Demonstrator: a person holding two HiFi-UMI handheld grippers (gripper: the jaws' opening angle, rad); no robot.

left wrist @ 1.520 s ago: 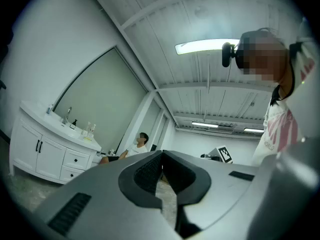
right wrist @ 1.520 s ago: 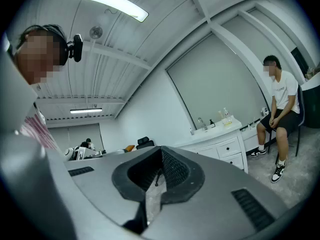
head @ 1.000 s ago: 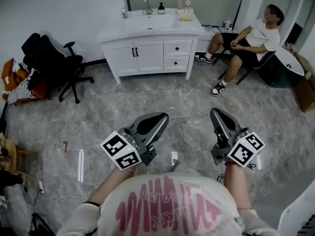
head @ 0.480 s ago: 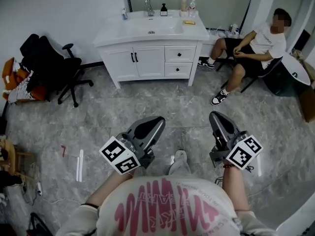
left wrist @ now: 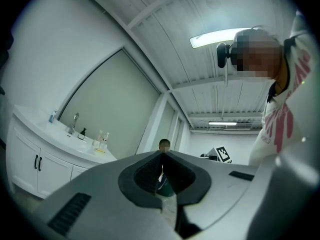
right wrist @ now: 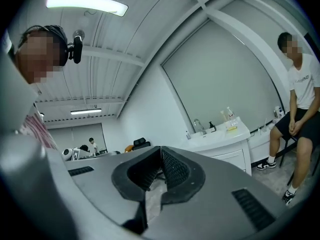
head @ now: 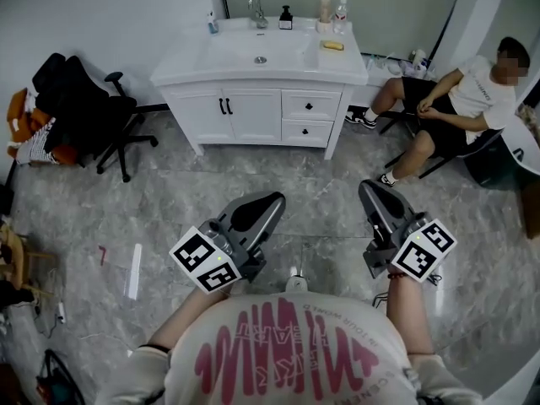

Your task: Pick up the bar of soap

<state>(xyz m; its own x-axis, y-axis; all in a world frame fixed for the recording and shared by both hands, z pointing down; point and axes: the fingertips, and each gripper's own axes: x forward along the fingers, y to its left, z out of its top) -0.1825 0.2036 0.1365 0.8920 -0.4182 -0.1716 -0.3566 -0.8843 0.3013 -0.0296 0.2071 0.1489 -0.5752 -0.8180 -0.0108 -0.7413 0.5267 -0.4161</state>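
Two grippers, both empty. Far left, a black office chair [head: 80,108] is sitting. We are holding the left gripper [head: 272,201] near us, jaws pressed together. The bar of soap [head: 334,45] is lying on the far vanity [head: 194,62], right of its basin [head: 260,53], well apart from both grippers. We are holding the right gripper [head: 369,191] closed likewise. A person [head: 460,99] is sitting far right.

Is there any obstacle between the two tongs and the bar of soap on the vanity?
Nothing visible. Only bare floor lies between the shut left tongs, the shut right tongs and the vanity. The soap lies uncovered on its counter.
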